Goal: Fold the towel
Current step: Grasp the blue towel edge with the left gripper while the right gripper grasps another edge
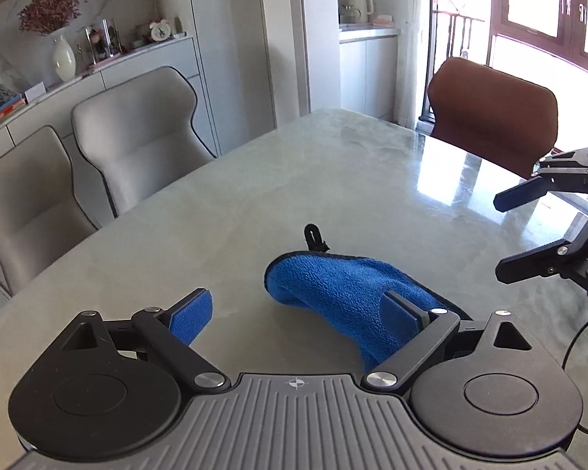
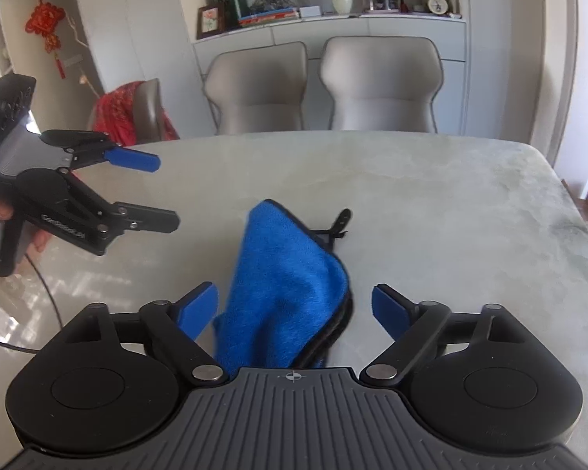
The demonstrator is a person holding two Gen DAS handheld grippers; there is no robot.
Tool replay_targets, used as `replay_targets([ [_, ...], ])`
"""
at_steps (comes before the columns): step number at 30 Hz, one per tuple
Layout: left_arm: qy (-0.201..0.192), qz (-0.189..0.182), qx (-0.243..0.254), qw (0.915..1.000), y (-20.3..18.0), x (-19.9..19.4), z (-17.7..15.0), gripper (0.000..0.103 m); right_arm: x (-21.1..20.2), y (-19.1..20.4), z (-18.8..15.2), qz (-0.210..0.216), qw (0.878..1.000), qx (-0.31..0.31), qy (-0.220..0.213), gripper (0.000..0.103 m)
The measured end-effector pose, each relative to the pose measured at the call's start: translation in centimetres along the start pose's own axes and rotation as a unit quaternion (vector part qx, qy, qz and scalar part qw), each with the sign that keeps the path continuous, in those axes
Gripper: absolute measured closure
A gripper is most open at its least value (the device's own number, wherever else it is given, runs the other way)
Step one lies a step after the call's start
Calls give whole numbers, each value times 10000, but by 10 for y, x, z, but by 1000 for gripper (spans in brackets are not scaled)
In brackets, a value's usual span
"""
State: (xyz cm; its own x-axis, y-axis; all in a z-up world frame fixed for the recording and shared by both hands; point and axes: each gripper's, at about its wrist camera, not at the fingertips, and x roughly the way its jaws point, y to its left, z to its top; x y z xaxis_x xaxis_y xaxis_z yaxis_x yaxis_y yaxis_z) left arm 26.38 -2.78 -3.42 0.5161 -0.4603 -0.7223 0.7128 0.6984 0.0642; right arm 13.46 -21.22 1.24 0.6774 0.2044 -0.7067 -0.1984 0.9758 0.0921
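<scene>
A blue towel (image 1: 333, 290) with black edging and a black hanging loop (image 1: 314, 235) lies folded in a small bundle on the grey marble table (image 1: 294, 180). My left gripper (image 1: 298, 313) is open above the table, the towel beside its right finger. My right gripper (image 2: 294, 309) is open, with the towel (image 2: 282, 274) lying between and below its fingers. The right gripper also shows in the left wrist view (image 1: 501, 235), open, to the right of the towel. The left gripper shows in the right wrist view (image 2: 164, 192), open, left of the towel.
Two grey chairs (image 2: 317, 86) stand at the table's far side. A brown chair (image 1: 494, 113) stands at the end by the window. A chair with red cloth (image 2: 133, 113) is at the left. A black cable (image 2: 39, 286) runs over the table.
</scene>
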Motion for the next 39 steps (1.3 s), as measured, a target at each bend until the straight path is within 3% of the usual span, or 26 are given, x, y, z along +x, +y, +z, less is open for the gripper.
replay_targets([
  [2,19,-35,55,10000,0,7,-2,8,12,-1,-1,-201,9997,-61,86,11],
  [4,39,-83,158,9998,0,15,-4,8,22,-5,-3,-144,9998,25,143,13],
  [7,138,-104,330,9993,-1,28,-6,8,36,-13,-7,110,9987,393,296,27],
  [10,191,-104,367,9991,1,40,-6,8,47,-15,-11,46,9982,510,319,33],
  [15,145,-124,313,9993,8,52,-3,8,71,-22,-17,-36,9958,786,477,53],
  [27,203,-356,201,9990,27,72,-1,9,111,-34,-18,96,9896,1334,532,54],
  [32,285,-492,229,9981,28,75,-3,9,118,-28,-16,144,9907,1242,529,59],
  [39,316,-551,245,9977,27,78,-3,9,123,-34,-17,46,9852,1628,542,52],
])
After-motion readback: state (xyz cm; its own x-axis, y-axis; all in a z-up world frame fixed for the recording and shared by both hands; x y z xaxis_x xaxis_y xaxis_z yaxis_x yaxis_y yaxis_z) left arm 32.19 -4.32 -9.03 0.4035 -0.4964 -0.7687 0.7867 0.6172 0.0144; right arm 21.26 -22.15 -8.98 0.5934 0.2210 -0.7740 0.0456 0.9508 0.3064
